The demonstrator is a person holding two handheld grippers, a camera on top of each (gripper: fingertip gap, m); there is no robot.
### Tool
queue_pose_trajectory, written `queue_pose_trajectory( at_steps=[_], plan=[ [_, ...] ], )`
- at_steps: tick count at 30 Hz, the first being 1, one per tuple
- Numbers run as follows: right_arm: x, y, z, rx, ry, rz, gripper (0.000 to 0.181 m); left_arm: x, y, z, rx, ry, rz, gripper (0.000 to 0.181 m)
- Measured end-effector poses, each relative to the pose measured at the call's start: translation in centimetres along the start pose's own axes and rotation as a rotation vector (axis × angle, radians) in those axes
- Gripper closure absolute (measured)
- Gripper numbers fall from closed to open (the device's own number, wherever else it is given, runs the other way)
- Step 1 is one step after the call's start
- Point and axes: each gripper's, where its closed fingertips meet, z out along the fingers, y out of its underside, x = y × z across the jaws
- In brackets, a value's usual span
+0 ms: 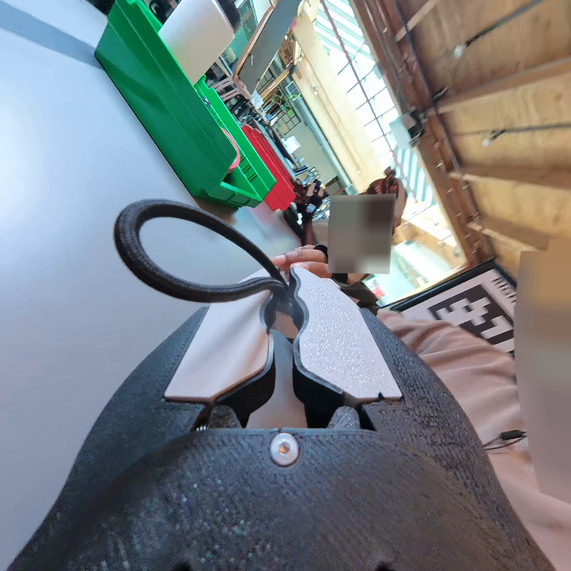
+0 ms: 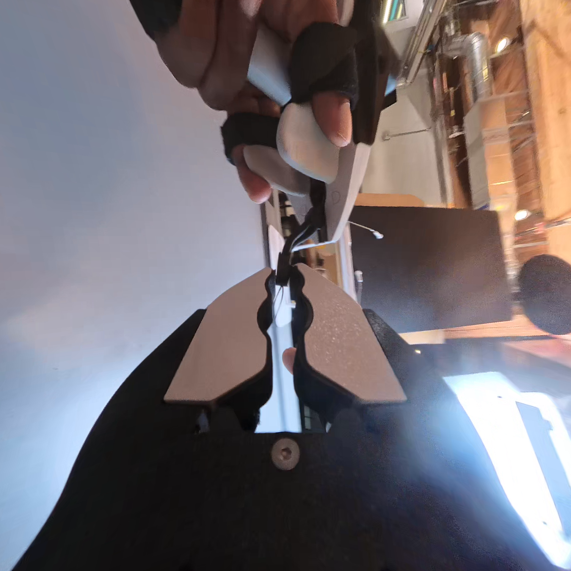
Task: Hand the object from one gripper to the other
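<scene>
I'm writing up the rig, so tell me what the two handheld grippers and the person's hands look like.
Each gripper, left and right, has a textured black printed body, one silver screw at its centre, and two pale beige fingers with wavy, black-edged inner sides. The hand wears black fingerless bands; a light pinkish sleeve shows.

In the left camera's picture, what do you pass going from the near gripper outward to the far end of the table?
Left gripper → black cord loop → green bins → red bin.
</scene>
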Motion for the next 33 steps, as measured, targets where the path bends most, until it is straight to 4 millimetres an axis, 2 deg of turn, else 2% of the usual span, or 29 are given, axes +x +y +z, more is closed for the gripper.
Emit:
queue_pose_trajectory(
  at_steps=[2, 5, 7, 9, 11, 13, 17, 22, 25, 27, 29, 30, 33],
  plan=[
    [-0.6, -0.2, -0.2, 0.039, -0.111, 0.194, 0.164, 0.3, -0.1, -0.1, -0.037, -0.059, 0.169, 0.175],
    [-1.3, -2.2, -1.5, 0.209, -0.424, 0.694, 0.148, 0.3, 0.0, -0.5, -0.123, -0.199, 0.525, 0.176],
    [0.4, -3.5, -2.8, 0.356, -0.574, 1.032, 0.138, 0.7, 0.2, -0.6, -0.167, -0.268, 0.728, 0.176],
    [2.6, -3.6, -3.4, 0.450, -0.673, 1.320, 0.137, 0.8, 0.6, -0.4, -0.201, -0.343, 0.927, 0.176],
    [4.4, -3.4, -3.9, 0.536, -0.732, 1.525, 0.138, 0.5, 0.7, -0.3, -0.231, -0.446, 1.120, 0.176],
    [5.3, -3.2, -4.0, 0.577, -0.788, 1.687, 0.140, 0.1, 0.8, -0.2, -0.267, -0.552, 1.332, 0.176],
    [4.8, -3.8, -4.1, 0.589, -1.041, 2.031, 0.137, -0.6, 0.5, -0.1, -0.307, -0.732, 1.715, 0.176],
    [2.4, -4.4, -3.4, 0.484, -1.132, 2.212, 0.130, -0.3, -0.4, -0.6, -0.343, -0.915, 2.172, 0.176],
    [0.8, -5.4, -3.0, 0.410, -1.171, 2.232, 0.129, 0.5, -0.1, 0.0, -0.351, -0.942, 2.318, 0.176],
    [0.0, -6.0, -2.9, 0.377, -1.197, 2.235, 0.140, 0.8, 0.5, 0.5, -0.362, -0.920, 2.368, 0.176],
    [-0.6, -5.9, -2.7, 0.362, -1.187, 2.210, 0.170, 1.0, 1.0, 0.9, -0.365, -0.898, 2.400, 0.176],
    [-0.6, -5.8, -2.8, 0.380, -1.186, 2.184, 0.179, 1.0, 0.9, 0.8, -0.365, -0.899, 2.396, 0.176],
    [0.1, -5.0, -2.8, 0.412, -1.126, 2.094, 0.180, 0.5, 0.2, -0.1, -0.357, -0.896, 2.273, 0.176]
  ],
)
